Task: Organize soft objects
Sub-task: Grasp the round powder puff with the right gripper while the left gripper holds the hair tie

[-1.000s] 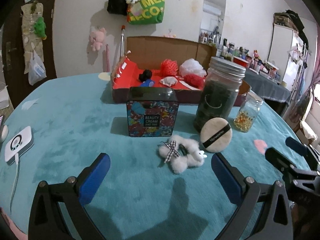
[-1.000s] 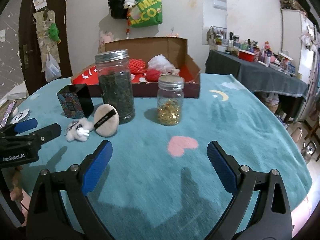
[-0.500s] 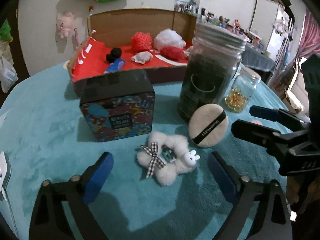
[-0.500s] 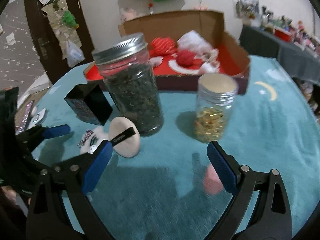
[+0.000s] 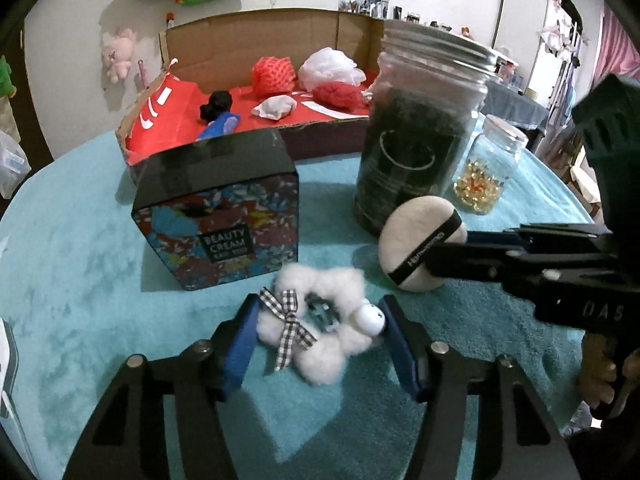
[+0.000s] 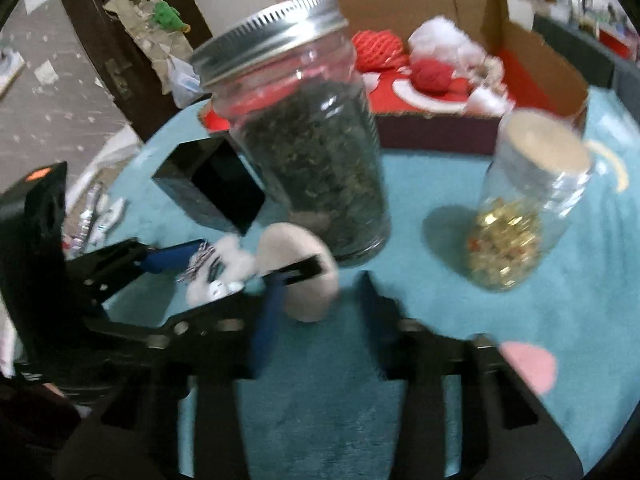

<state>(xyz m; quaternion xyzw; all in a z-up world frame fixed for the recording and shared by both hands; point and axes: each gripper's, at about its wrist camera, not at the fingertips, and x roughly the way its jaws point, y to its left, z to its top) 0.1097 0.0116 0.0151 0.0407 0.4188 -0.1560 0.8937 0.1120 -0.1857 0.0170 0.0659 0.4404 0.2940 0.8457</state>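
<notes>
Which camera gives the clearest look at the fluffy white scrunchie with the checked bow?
The left wrist view: the scrunchie lies sharp and whole between the left gripper fingers, bow and bunny face visible. In the right wrist view the scrunchie is small, blurred and partly hidden behind the powder puff and the gripper fingers.

The tall tea-leaf jar (image 6: 308,136) stands mid-table on the teal cloth (image 6: 420,208). Leaning against its base is a round powder puff (image 6: 308,280), between the right gripper's (image 6: 320,304) spread fingers. Left of the puff, a white fluffy scrunchie (image 6: 224,276) sits within the left gripper (image 6: 192,276). Right of the jar stands a smaller jar of gold capsules (image 6: 516,216); behind, a cardboard box (image 6: 540,60).
</notes>
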